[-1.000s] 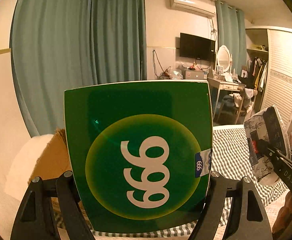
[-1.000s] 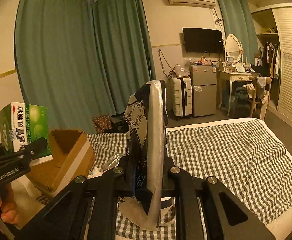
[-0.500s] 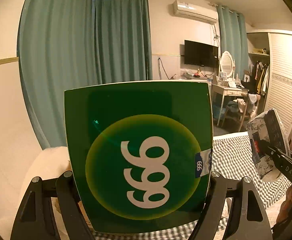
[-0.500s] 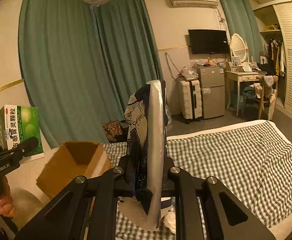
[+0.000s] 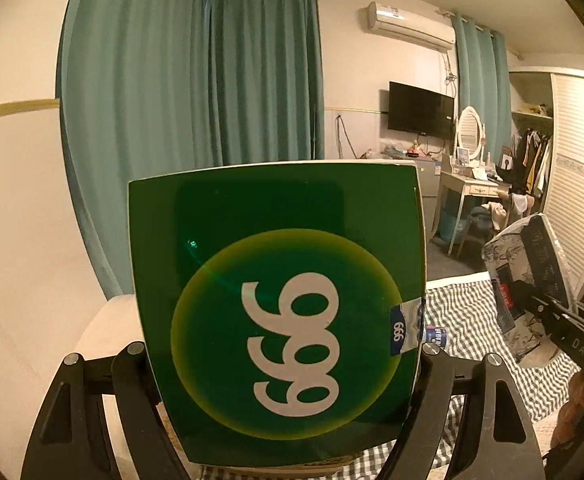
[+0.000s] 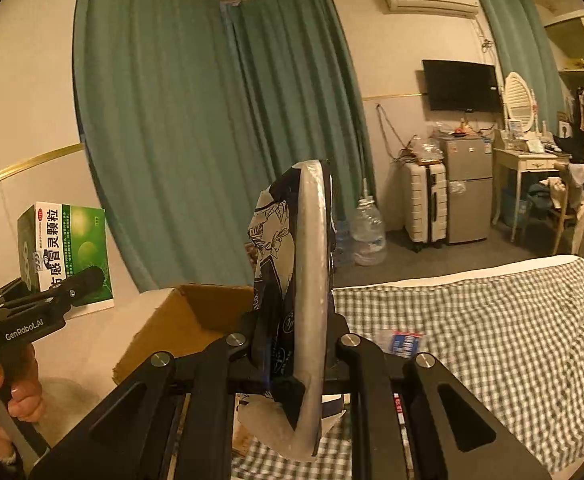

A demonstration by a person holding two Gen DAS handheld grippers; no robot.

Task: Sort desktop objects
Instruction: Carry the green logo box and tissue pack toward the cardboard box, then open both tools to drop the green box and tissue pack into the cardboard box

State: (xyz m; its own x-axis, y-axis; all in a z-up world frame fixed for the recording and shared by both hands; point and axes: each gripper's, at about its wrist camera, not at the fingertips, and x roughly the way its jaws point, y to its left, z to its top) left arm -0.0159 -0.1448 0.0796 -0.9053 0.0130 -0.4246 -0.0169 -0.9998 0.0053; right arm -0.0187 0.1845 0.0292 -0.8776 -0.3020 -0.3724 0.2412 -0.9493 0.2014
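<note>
My left gripper is shut on a green medicine box printed 999, held upright in the air; it fills the left wrist view. The same box shows at the left of the right wrist view, in the left gripper. My right gripper is shut on a black-and-white patterned plastic pouch, held upright edge-on. That pouch shows at the right of the left wrist view. An open cardboard box sits below, left of the pouch.
A green-and-white checked cloth covers the surface, with a small blue-and-red packet lying on it. Teal curtains, a suitcase and small fridge, and a dressing table stand behind.
Both grippers have risen and tilted up with their objects still held. The cardboard box has dropped lower in the right wrist view and out of the left wrist view.
</note>
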